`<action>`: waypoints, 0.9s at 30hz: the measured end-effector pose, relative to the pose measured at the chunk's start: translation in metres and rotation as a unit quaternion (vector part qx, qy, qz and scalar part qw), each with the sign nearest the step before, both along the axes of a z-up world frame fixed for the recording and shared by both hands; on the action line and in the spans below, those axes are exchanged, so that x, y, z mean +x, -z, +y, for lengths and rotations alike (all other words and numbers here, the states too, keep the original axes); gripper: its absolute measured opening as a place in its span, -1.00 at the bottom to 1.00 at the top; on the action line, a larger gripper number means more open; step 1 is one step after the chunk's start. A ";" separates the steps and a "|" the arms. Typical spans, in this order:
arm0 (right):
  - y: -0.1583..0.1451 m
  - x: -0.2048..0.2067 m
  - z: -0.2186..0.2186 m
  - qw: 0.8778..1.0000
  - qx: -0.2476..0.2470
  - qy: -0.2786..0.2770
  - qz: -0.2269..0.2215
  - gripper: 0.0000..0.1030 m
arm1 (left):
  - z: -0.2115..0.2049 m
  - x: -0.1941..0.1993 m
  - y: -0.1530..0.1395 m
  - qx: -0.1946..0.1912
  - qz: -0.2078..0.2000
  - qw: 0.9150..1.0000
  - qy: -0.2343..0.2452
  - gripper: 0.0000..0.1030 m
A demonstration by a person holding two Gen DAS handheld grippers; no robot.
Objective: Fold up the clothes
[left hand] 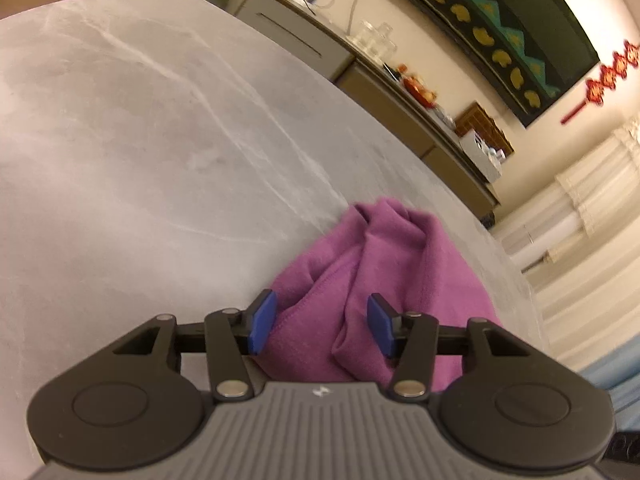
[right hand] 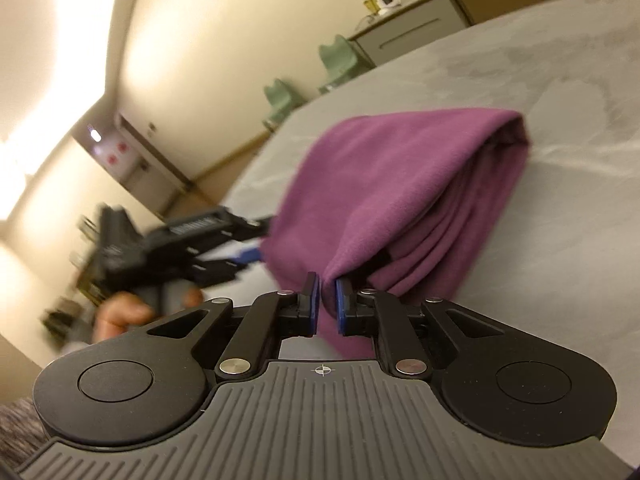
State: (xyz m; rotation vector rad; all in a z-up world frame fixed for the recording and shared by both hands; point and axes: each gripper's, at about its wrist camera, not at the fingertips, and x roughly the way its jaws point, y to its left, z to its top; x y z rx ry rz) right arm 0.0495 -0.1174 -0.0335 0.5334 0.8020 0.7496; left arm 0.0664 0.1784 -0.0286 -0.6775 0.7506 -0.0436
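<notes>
A purple garment lies bunched on the grey marbled table, near its right edge. My left gripper is open, its blue pads on either side of a fold of the cloth without pinching it. In the right wrist view the purple garment is lifted in folded layers off the table. My right gripper is shut on a corner of it. The left gripper shows blurred at the garment's left side, held by a hand.
A long counter with jars, boxes and cables runs beyond the table's far edge. Pale green chairs stand past the table. White curtains hang at the right.
</notes>
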 end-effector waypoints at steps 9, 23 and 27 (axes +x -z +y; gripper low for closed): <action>0.006 -0.015 0.000 0.998 -0.056 0.031 0.022 -0.67 | -0.012 0.000 0.008 -0.017 0.000 0.999 0.033 0.01; -0.050 -0.081 0.030 0.952 -0.266 0.057 -0.139 -0.10 | 0.000 -0.020 -0.008 -0.039 0.000 0.999 0.025 0.00; -0.078 -0.109 0.059 0.901 -0.354 0.046 -0.246 -0.13 | -0.004 -0.014 -0.003 -0.059 0.002 0.998 0.030 0.01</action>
